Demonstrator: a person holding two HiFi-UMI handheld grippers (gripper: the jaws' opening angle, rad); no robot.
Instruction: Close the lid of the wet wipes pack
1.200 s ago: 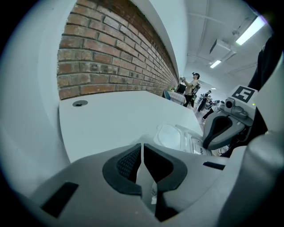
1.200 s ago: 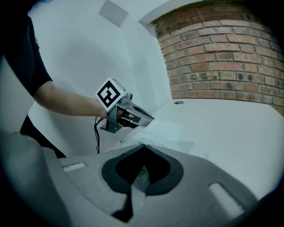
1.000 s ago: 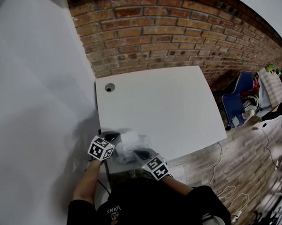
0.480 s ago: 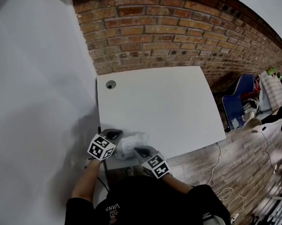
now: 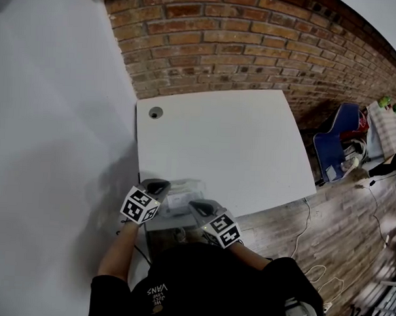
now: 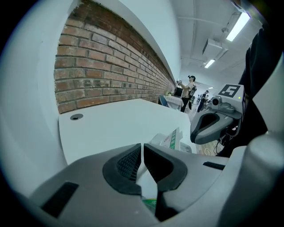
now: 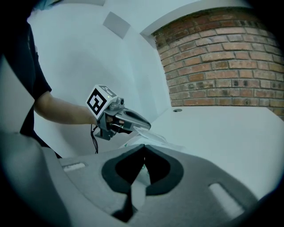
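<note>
**Status of pack: lowered to table, lid closure unconfirmed**

1. Change. One second ago the wet wipes pack (image 5: 182, 190) stood raised between the two grippers, with white material lifted above the table (image 5: 238, 143). Half a second ago it was lower. It now lies flat at the table's near left corner, close to the front edge.

2. Meaning for the task. The flattened outline suggests that the lid has been brought down. No view shows the lid seam, so treat full closure as unconfirmed; a final press may still be needed.

3. Left gripper (image 5: 159, 185). It sits at the pack's left end. Its jaws are drawn almost together, with only a thin slit between them, and they appear to nip the pack's edge.

4. Right gripper (image 5: 197, 205). It sits at the pack's near right side. Its jaw tips are pressed together with nothing visibly caught between them.

5. View differences.
   - The head view shows only the layout: the pack between both grippers, and the table otherwise bare apart from a cable hole at the far left.
   - The left gripper view shows green print on the pack just beyond the jaws, with the right gripper behind it.
   - The right gripper view shows what the head view cannot: a white edge of the pack running out from the left gripper's tips.
</note>
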